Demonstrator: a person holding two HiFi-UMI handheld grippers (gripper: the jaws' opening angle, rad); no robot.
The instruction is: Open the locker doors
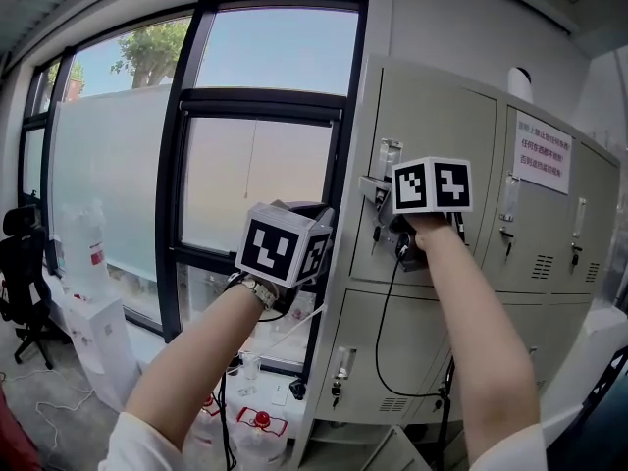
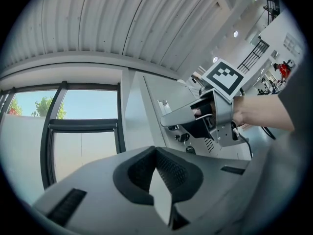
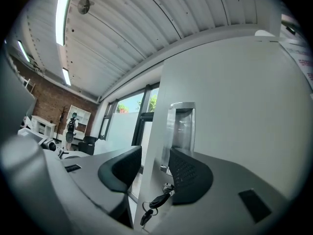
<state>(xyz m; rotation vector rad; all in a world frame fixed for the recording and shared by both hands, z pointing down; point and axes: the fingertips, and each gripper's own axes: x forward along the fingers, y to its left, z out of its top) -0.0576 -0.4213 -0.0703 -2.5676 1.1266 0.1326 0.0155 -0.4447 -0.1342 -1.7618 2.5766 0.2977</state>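
I have both grippers raised in front of the bank of pale grey metal lockers (image 1: pixel 545 243), which stands just right of the tall black-framed window (image 1: pixel 183 165).

The right gripper (image 3: pixel 152 155) is at the upper left locker door (image 1: pixel 446 130), close under its upright chrome recessed handle (image 3: pixel 181 126). Its jaws stand wide apart, and the left vertical edge of that door's panel runs up between them. One dark ribbed pad (image 3: pixel 190 173) sits over the door's face below the handle, and the other is out on the window side. I see a gap on that side, so nothing is clamped. A small bunch of dark keys (image 3: pixel 154 205) hangs just below the pads. I cannot tell from any view whether this door is ajar. The doors beside and below it sit flush.

The left gripper (image 2: pixel 157 163) hangs lower and to the left, in front of the window and apart from the lockers. Its two dark pads are pressed together with nothing between them. Its camera looks across at the right gripper and the right hand (image 2: pixel 259 114) holding it.

A black cable (image 1: pixel 378 332) droops from the right gripper down the locker fronts. A white paper notice (image 1: pixel 542 152) with red print is stuck on the next upper door.
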